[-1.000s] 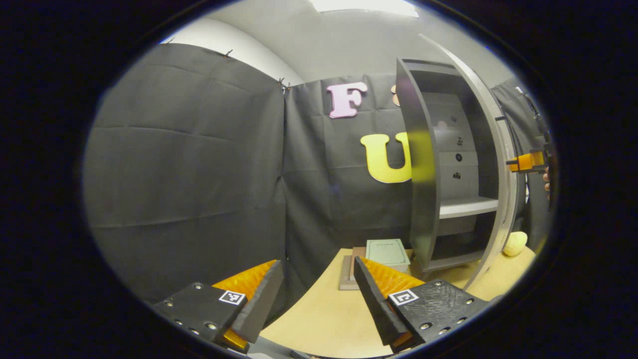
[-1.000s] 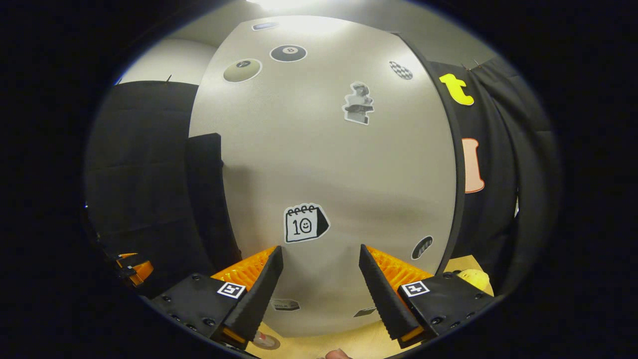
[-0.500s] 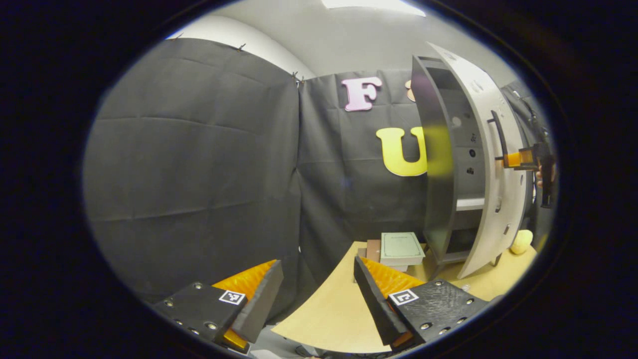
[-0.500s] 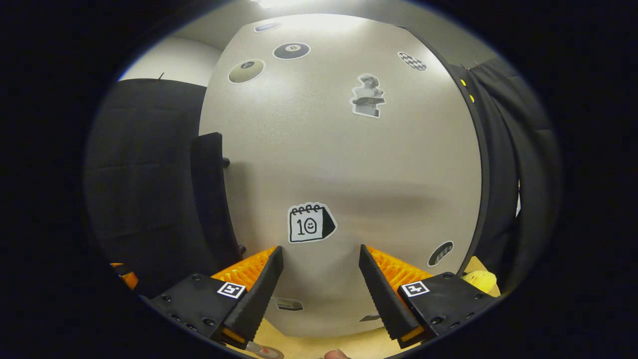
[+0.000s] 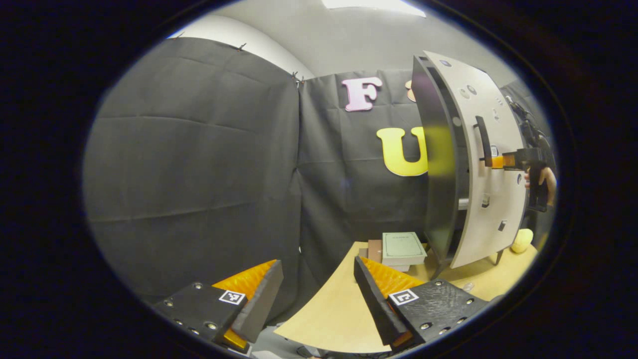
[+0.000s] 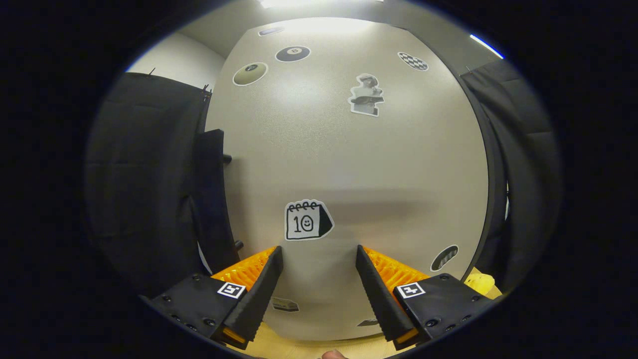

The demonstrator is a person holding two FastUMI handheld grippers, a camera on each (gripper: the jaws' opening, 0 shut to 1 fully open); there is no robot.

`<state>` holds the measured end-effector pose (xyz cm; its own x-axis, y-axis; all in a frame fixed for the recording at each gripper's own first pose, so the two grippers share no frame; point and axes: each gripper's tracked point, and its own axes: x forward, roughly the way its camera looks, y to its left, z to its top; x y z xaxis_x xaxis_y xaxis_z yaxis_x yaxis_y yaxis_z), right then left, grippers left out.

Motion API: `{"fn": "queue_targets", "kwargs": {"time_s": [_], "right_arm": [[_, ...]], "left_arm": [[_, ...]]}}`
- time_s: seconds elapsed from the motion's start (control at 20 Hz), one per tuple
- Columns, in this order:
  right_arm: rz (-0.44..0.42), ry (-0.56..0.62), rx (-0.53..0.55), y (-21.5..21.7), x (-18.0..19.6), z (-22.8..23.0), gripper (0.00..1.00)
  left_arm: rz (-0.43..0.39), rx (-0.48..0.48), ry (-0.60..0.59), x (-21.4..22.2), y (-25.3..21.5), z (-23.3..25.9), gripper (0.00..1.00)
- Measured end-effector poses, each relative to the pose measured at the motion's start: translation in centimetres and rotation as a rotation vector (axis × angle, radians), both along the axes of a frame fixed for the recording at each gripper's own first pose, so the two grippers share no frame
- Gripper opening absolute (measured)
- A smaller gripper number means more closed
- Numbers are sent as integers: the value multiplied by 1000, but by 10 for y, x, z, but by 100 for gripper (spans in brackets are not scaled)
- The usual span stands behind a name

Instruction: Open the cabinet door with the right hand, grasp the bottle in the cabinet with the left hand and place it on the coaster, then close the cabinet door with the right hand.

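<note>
Left tongs (image 5: 316, 291): open, empty, low over the near edge of the bench (image 5: 329, 309), well apart from the cabinet (image 5: 438, 164) standing far right. Cabinet door (image 6: 349, 164): upright, nearly shut, a narrow gap left at its handle (image 5: 482, 140) edge. Right tongs (image 6: 319, 279): open, gripping nothing, tips against the door's face, evidently placed to push it home.
</note>
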<state>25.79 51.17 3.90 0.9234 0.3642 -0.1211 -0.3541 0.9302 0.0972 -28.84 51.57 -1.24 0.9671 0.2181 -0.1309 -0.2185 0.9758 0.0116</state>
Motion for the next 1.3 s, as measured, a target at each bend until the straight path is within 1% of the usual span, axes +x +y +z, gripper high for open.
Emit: {"fn": "queue_targets", "kwargs": {"time_s": [0.2,0.4,0.45,0.5,0.55,0.6,0.65,0.7,0.95,1.0,1.05,1.1,1.25,1.3], "right_arm": [[-30,-5,-2,1,-2,-1,94],[-35,1,4,1,-6,-1,94],[-31,7,11,2,-6,0,94],[-28,6,17,0,-7,2,94],[-26,-1,18,-2,-9,5,94],[-23,-6,17,-5,-14,8,92],[-15,-6,14,-8,-20,10,94],[-7,-5,9,-13,-28,12,94],[0,-42,-27,-55,-68,27,94],[-2,-52,-31,-66,-75,31,94],[-4,-58,-36,-76,-82,34,92],[-10,-64,-40,-88,-88,37,94],[-48,-80,-46,-129,-102,44,96],[-62,-81,-49,-144,-107,44,96]], "left_arm": [[2,-7,6,-4,5,-4,87],[-6,-3,-6,-2,4,2,87],[-11,-3,-11,-1,2,4,89],[-18,-4,-16,-1,-1,8,87],[-27,-6,-22,1,-6,11,87],[-39,-9,-27,5,-12,13,87],[-53,-12,-31,8,-20,16,87],[-69,-13,-38,12,-29,18,87],[-169,-11,-81,31,-82,40,87],[-190,-13,-88,35,-94,43,89],[-212,-18,-94,38,-107,48,88],[-235,-24,-99,42,-121,52,89],[-298,-31,-116,46,-158,67,91],[-315,-29,-120,49,-169,70,89]]}}
